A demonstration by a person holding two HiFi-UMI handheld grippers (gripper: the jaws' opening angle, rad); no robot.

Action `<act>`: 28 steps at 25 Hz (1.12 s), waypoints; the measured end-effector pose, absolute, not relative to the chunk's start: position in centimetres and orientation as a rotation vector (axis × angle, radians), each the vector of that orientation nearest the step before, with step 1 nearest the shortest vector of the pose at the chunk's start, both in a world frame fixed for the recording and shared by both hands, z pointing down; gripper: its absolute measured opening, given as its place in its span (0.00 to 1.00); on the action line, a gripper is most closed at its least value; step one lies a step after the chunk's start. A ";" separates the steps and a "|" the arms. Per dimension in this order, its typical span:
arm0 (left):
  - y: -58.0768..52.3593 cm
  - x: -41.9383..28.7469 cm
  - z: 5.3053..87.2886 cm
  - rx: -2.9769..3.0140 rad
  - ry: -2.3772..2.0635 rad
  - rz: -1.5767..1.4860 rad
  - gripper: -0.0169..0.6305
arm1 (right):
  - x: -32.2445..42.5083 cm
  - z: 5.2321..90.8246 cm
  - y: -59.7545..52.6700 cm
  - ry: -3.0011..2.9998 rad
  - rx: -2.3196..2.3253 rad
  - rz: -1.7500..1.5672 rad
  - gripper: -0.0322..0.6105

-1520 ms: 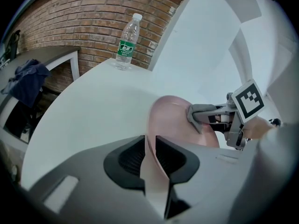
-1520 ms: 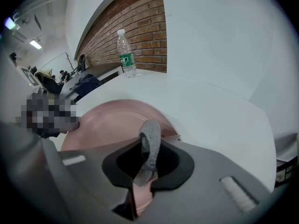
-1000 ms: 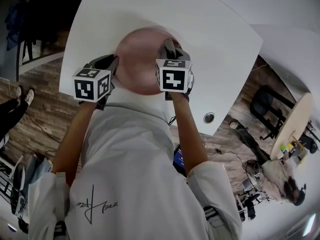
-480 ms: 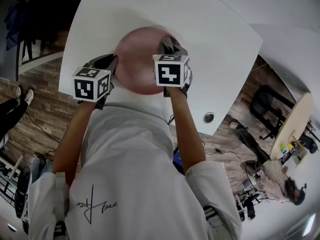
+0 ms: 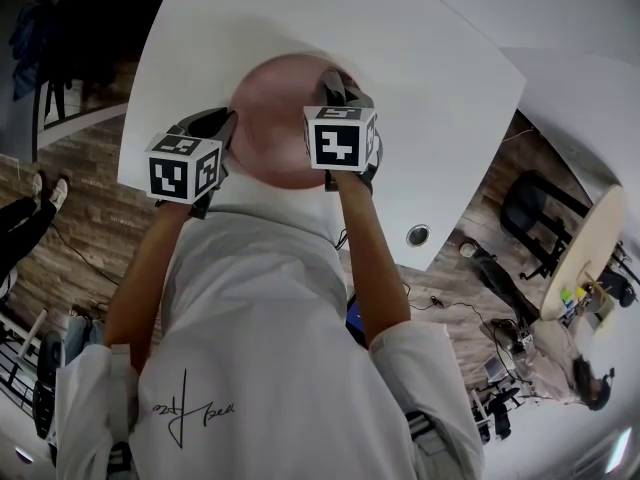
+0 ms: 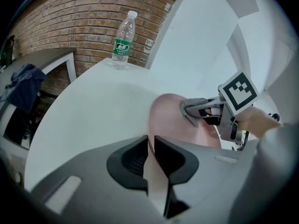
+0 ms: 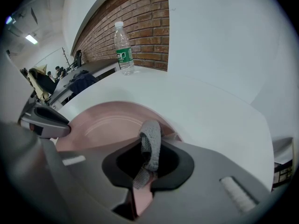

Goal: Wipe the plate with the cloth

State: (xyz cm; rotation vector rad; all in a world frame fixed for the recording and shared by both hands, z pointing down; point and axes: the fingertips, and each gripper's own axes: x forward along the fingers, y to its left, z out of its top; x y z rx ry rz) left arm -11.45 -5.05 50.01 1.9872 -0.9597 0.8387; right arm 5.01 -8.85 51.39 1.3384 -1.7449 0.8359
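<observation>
A pink plate [image 5: 272, 118] lies on the white table [image 5: 420, 78] just in front of the person. My left gripper [image 5: 222, 128] is shut on the plate's left rim; in the left gripper view that rim [image 6: 161, 120] runs edge-on between the jaws of the left gripper [image 6: 150, 147]. My right gripper [image 5: 336, 90] stands over the plate's right side, shut on a folded grey cloth [image 7: 150, 143]. The cloth sticks out past the jaws of the right gripper [image 7: 148, 149], low over the plate [image 7: 105, 125]. I cannot tell whether the cloth touches it.
A water bottle with a green label [image 6: 122, 36] stands at the table's far edge by a brick wall, also in the right gripper view as the bottle [image 7: 124, 48]. A dark garment [image 6: 23, 85] hangs on furniture at left. A small round grommet [image 5: 417, 235] sits near the table's near edge.
My right gripper with the cloth has shifted slightly left across the plate. The left gripper and the plate have stayed put.
</observation>
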 end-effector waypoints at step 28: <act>-5.0 -11.4 50.3 2.002 -0.934 0.850 0.12 | 3.0 51.6 -10.0 -1.806 1.316 0.811 0.10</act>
